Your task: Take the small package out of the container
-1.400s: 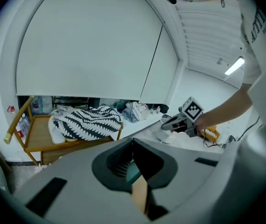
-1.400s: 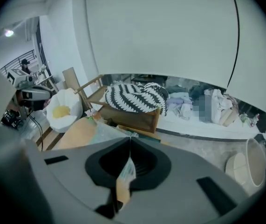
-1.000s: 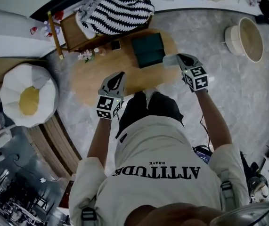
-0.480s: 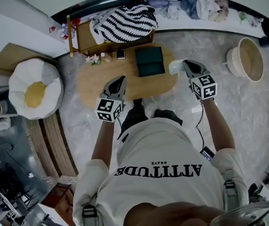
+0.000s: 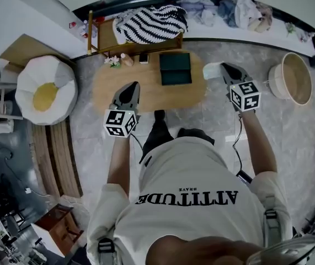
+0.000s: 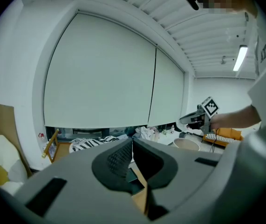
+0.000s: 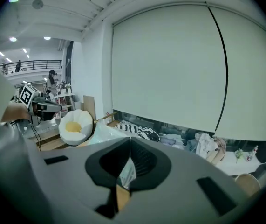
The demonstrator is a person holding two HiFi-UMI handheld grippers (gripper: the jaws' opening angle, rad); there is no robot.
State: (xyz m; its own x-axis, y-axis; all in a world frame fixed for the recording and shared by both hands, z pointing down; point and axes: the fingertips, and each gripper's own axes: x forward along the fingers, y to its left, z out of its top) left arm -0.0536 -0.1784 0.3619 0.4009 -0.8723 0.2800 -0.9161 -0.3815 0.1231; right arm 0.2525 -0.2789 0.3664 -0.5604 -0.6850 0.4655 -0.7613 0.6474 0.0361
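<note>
Near the table (image 5: 105, 90), right hand-held gripper (image 5: 224, 67) pinches small package (image 5: 211, 70) by thin film; it may slip. Left hand-held gripper (image 5: 133, 85): clenched, empty.

It looks like a living room at home: a low wooden table (image 5: 151, 95), a soft egg-shaped cushion (image 5: 46, 91), a striped blanket (image 5: 151, 24) and piled clothes (image 5: 223, 7) under big window blinds (image 6: 100, 73).

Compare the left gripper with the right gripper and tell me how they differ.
The right gripper grips a pale small package; the left gripper holds nothing. The left gripper is above the wooden table; the right gripper is past the table's right end, above the floor. Both have their jaws closed and point away from the person.
</note>
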